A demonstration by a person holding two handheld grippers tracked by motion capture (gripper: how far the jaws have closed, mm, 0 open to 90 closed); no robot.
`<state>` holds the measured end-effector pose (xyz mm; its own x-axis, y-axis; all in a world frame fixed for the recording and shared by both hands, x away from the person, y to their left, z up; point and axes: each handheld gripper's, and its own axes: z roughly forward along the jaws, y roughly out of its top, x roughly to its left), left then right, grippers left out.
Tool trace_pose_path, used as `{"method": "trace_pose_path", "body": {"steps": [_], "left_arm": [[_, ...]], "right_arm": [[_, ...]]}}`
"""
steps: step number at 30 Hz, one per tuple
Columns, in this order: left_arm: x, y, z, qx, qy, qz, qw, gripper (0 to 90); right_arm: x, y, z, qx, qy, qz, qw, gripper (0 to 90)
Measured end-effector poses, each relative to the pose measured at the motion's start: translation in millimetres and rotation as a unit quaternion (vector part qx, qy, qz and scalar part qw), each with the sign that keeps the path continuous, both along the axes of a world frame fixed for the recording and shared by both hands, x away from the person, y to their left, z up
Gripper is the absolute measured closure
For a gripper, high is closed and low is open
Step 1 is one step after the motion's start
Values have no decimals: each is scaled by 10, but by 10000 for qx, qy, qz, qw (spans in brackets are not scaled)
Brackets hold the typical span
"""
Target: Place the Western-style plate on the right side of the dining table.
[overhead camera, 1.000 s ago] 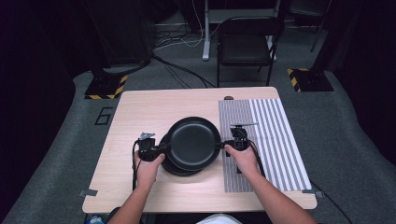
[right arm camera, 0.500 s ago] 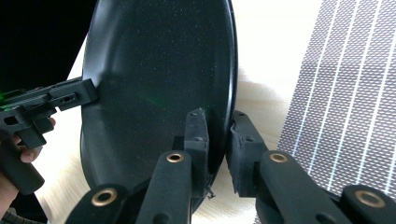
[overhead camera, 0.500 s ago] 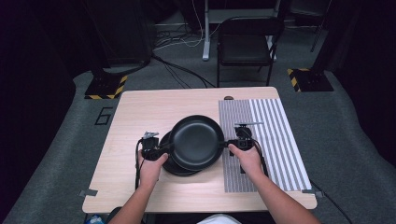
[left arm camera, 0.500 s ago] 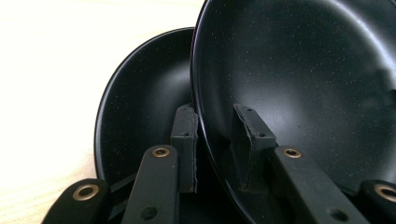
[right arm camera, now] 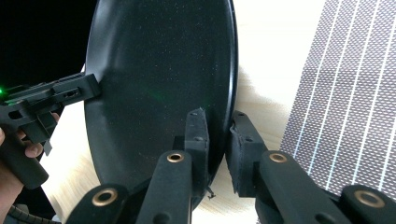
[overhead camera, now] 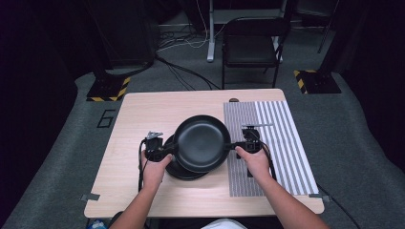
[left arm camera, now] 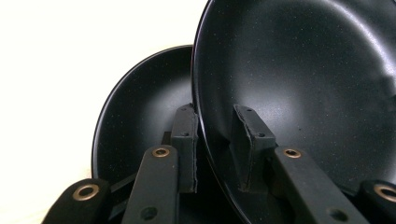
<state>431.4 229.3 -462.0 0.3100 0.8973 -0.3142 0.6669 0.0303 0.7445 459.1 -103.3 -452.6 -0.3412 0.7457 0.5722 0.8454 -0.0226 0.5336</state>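
My left tool [overhead camera: 162, 151] is pinched on the left rim of the upper pan [overhead camera: 201, 142]; in the left gripper view one pad [left arm camera: 186, 140] sits outside the wall and the other [left arm camera: 250, 140] inside the bowl, both pressed against the thin edge. Just beyond and below that grip lies the second pan [left arm camera: 135, 121], flat on the counter [overhead camera: 143, 114], with the pan I hold overlapping it and tilted up over its right part.

Between my two tools the pan I am carrying hangs clear, its hollow facing up toward the high camera. I judge it to be lifted off the lower one, though from above I cannot tell how much air is between them.

My right tool [overhead camera: 238, 146] is clamped on the opposite rim: in the right gripper view the pan's edge [right arm camera: 231, 79] runs straight down between the two pads, which squeeze it from either side. To the right of that tool the striped mat [overhead camera: 282, 143] lies bare.

So the gripping is done and the pan is held at both sides, separated from its mate. What remains, as I read it, is to carry it across and set it down, most likely on the mat to my right, then let go with both tools. The lower pan is untouched.
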Motion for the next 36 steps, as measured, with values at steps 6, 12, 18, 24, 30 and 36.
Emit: {"method": "trace_pose_path", "body": {"steps": [6,12,18,24,30,36], "left_arm": [[9,-32,53,-4,-34,-15,10000,712],[26,-72,113,53,-112,-65,9999,712],[44,-121,123,128,-107,-84,9998,720],[69,-165,86,105,-35,-39,9999,732],[80,-186,98,77,-65,-28,9999,746],[86,-203,121,80,-111,-12,9999,747]], "right_arm": [[-22,-28,36,-23,23,14,10000,794],[-47,-70,65,17,-11,-39,10000,793],[-64,-111,82,15,-22,-60,10000,795],[-66,-146,66,-11,-5,-135,9999,807],[-74,-176,73,10,4,-140,9999,822],[-81,-190,100,50,-31,-147,9999,829]]}}
